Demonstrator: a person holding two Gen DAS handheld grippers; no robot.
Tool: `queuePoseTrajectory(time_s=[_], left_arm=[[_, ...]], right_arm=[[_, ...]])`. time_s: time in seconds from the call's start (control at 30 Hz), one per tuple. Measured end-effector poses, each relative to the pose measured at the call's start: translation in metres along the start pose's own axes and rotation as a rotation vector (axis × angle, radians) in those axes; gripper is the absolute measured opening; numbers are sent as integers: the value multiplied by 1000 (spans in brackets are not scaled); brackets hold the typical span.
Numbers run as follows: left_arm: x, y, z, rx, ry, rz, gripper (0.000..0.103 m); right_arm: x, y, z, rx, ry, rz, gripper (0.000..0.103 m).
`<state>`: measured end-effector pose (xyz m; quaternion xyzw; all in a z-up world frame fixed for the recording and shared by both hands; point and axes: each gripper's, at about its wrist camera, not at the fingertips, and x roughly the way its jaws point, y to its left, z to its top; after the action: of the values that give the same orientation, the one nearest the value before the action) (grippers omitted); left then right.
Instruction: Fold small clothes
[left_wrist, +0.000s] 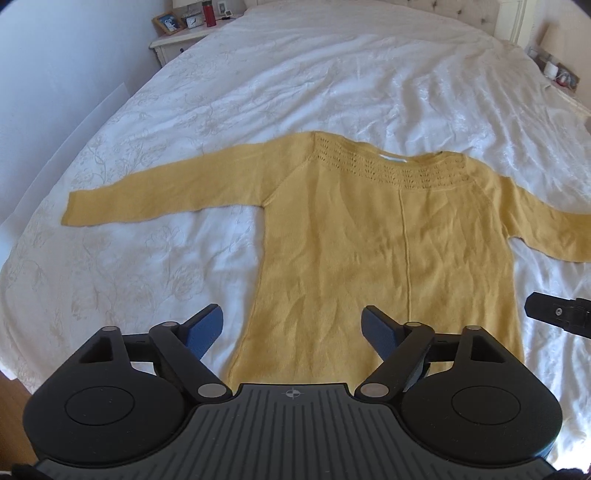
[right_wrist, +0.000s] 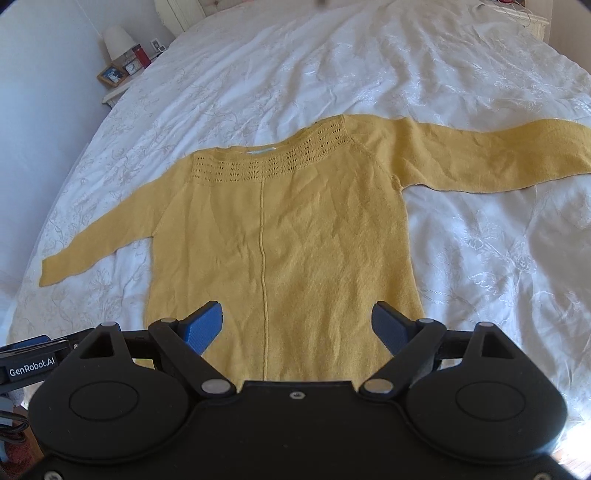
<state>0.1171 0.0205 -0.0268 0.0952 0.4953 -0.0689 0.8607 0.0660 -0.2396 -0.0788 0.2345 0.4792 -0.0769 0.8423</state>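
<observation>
Yellow knit sweater (left_wrist: 388, 240) lies flat, sleeves spread, on the white bedspread (left_wrist: 258, 92). Your left gripper (left_wrist: 293, 325) and right gripper (right_wrist: 297, 325) hover over its hem, jaws wide, empty.

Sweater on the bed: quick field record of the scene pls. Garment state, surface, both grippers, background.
garment: yellow knit sweater, spread flat, not yet folded
sleeves: both stretched out sideways, left sleeve, right sleeve
neckline: far end, openwork yoke
surface: white bedspread, wrinkled
left gripper: open, nothing between its pads, over the hem's left part
right gripper: open, nothing between its pads, over the hem's right part
background: nightstand with picture frame, clock, red bottle
</observation>
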Motion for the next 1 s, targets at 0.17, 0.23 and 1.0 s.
queuePoseTrajectory(time_s=[0.17, 0.23, 1.0], left_arm=[[17, -4, 31, 49, -78, -61, 69], [25, -8, 40, 76, -88, -89, 66], [51, -83, 51, 30, -93, -200, 64]], right_arm=[[13, -14, 21, -29, -35, -109, 77], [18, -23, 28, -40, -28, -159, 73], [-11, -284, 141, 120, -154, -411, 54]])
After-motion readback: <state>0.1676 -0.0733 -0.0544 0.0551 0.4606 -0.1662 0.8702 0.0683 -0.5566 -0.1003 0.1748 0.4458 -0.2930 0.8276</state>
